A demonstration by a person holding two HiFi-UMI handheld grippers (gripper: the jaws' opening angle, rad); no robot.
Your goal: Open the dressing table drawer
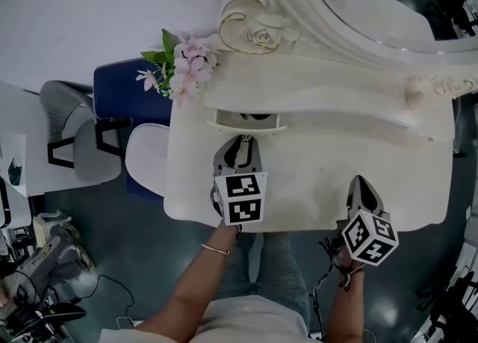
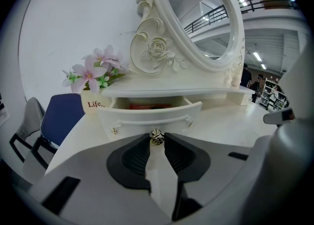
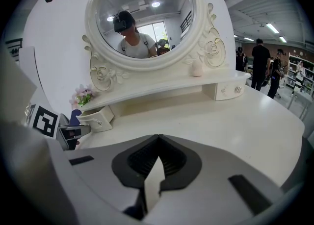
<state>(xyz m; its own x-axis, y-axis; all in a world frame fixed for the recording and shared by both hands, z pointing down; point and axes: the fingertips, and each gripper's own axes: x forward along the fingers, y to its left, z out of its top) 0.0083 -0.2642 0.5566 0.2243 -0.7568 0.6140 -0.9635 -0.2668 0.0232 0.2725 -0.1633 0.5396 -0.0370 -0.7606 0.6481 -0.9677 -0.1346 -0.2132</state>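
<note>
The white dressing table (image 1: 314,184) has its left drawer (image 2: 149,116) pulled out, with something red inside. In the head view that drawer (image 1: 246,119) juts from under the shelf. My left gripper (image 2: 156,140) is shut on the drawer's small metal knob (image 2: 156,136), which sits pinched between the tips. From above, the left gripper (image 1: 243,141) points at the drawer front. My right gripper (image 3: 158,140) hovers over the table top near the front right, shut, with nothing between its fingers. Its place in the head view is the right gripper (image 1: 361,184) at the table's front edge.
A pot of pink flowers (image 1: 179,69) stands at the table's back left corner, next to the drawer. The oval mirror (image 3: 142,15) rises behind the shelf. A second small drawer unit (image 3: 226,90) sits at the shelf's right end. A blue chair (image 1: 123,95) and a grey chair (image 1: 75,140) stand left of the table.
</note>
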